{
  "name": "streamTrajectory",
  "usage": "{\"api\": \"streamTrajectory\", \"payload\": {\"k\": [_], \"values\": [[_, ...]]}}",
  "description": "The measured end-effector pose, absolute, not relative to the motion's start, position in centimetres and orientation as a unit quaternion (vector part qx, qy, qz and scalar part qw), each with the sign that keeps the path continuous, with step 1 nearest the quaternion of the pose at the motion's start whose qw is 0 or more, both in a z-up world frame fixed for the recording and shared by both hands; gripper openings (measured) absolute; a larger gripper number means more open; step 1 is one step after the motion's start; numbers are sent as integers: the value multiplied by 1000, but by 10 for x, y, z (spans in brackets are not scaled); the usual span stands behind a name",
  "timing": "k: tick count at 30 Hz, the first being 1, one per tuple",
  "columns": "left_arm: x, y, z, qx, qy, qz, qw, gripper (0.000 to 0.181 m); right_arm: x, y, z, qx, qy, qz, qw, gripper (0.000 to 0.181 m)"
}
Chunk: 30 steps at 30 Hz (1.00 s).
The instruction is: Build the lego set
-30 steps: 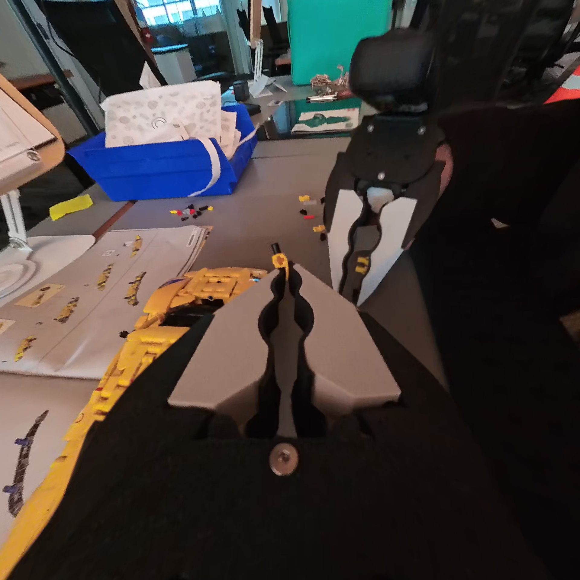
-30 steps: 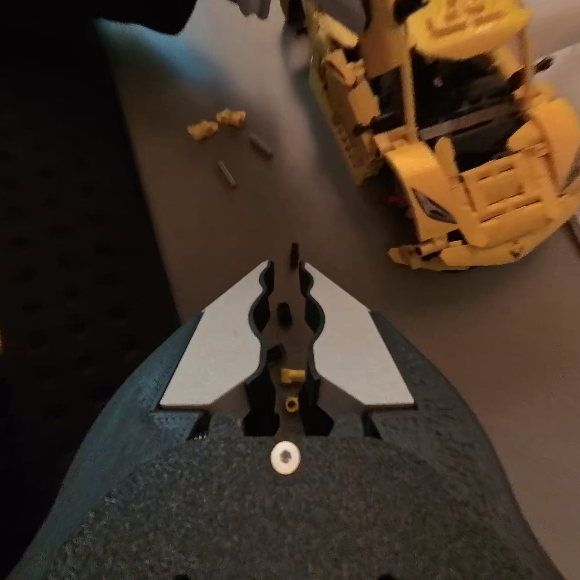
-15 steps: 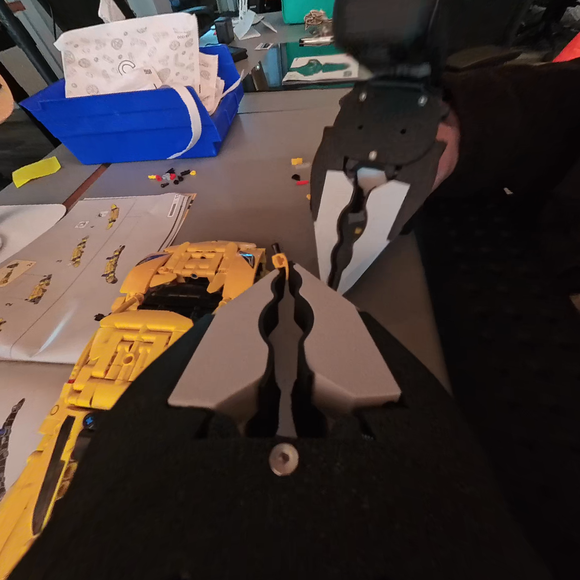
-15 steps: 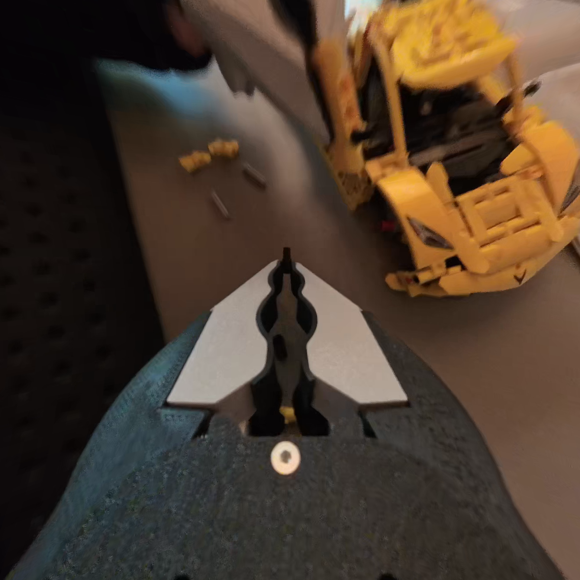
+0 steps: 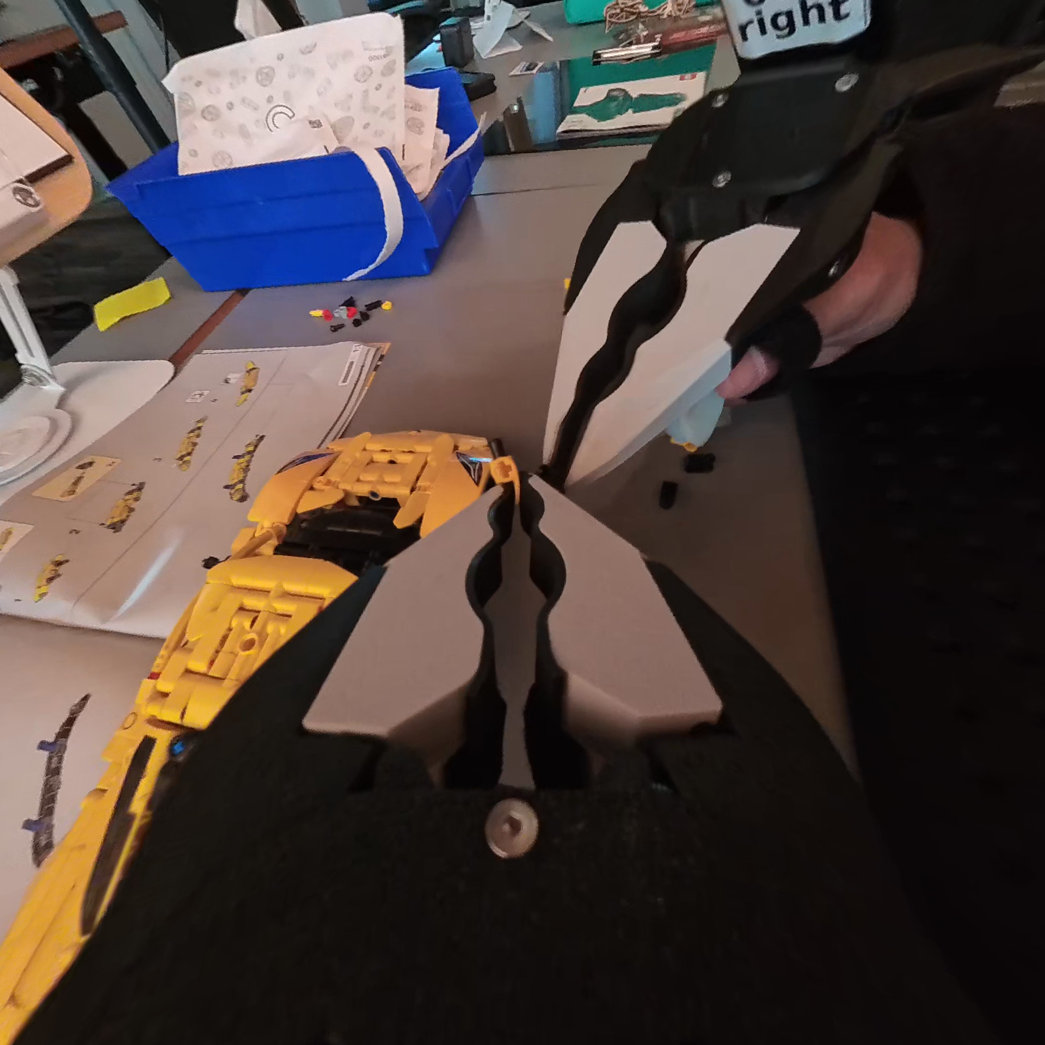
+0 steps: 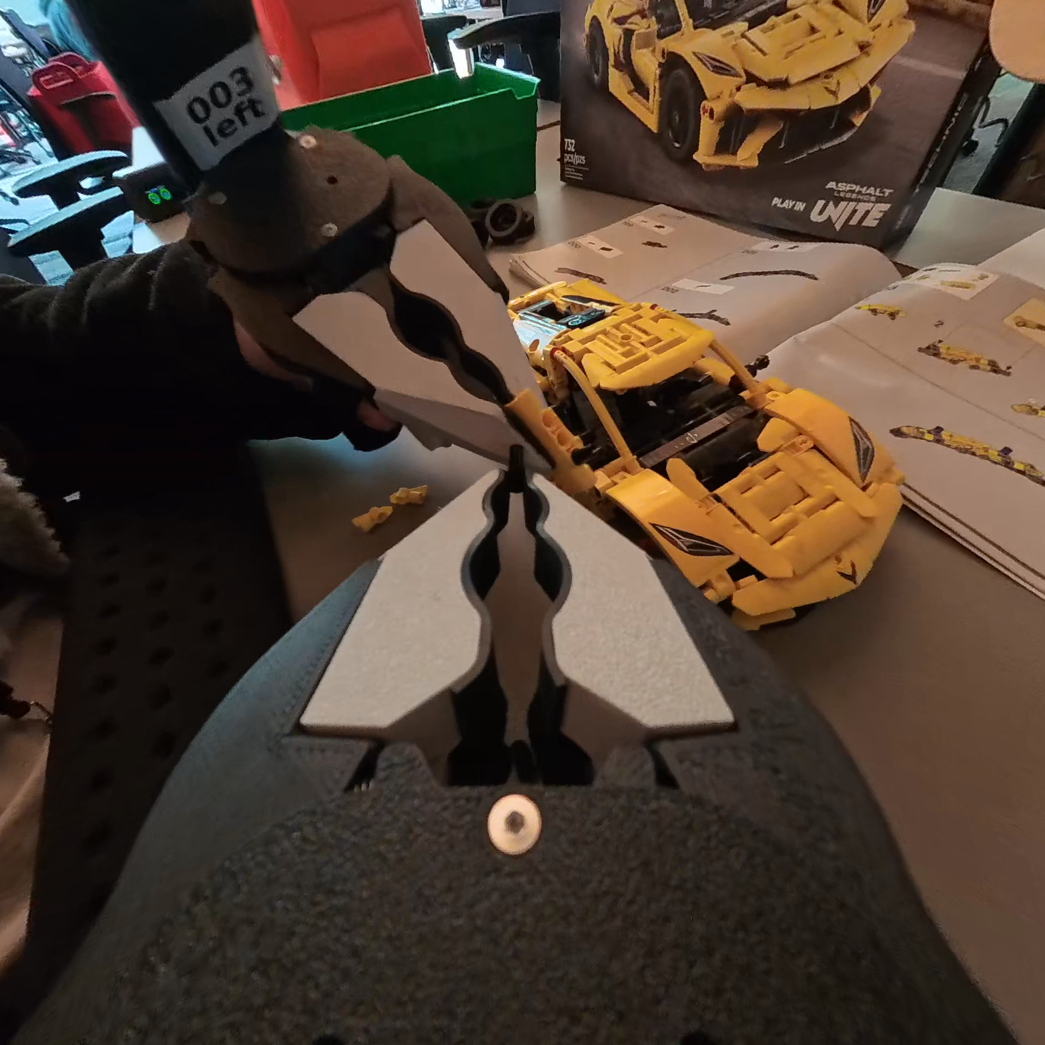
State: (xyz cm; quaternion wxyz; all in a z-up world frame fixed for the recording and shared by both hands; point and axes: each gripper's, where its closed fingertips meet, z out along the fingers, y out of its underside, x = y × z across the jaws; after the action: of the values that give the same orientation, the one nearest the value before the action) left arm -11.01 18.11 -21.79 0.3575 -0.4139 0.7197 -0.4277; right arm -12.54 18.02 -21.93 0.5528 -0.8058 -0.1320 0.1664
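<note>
The yellow lego car [image 5: 339,537] stands on the grey table [image 5: 486,362]; it also shows in the right wrist view [image 6: 735,469]. My left gripper [image 5: 517,483] is shut on a small yellow connector piece [image 5: 505,469], held just off the car's front corner. My right gripper [image 6: 515,480] is shut on a short black pin [image 6: 515,457]. The two grippers meet tip to tip beside the car: the right gripper [image 5: 551,475] comes in from the upper right, the left gripper [image 6: 512,407] from the upper left, with the yellow piece [image 6: 523,404] just above the pin.
Open instruction booklet [image 5: 198,452] left of the car, also [image 6: 933,367]. Blue bin [image 5: 294,220] with paper bags behind. Loose small pieces [image 5: 350,310], black pieces [image 5: 684,472], yellow pieces [image 6: 390,506]. Green bin [image 6: 441,130], set box [image 6: 763,113], tyres [image 6: 503,217]. My left and right fingertips are right by each other.
My right gripper closed on the black pin lying on the table, lifted it and moved in to the left gripper's tips. The left gripper kept its yellow piece and shifted over the car.
</note>
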Motion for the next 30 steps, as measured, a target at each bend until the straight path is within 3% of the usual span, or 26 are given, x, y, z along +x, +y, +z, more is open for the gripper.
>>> {"api": "streamTrajectory", "payload": {"k": [30], "values": [[-103, 186, -230, -384, 749, -327, 430, 0, -124, 182, -234, -827, -127, 157, 524, 5]]}}
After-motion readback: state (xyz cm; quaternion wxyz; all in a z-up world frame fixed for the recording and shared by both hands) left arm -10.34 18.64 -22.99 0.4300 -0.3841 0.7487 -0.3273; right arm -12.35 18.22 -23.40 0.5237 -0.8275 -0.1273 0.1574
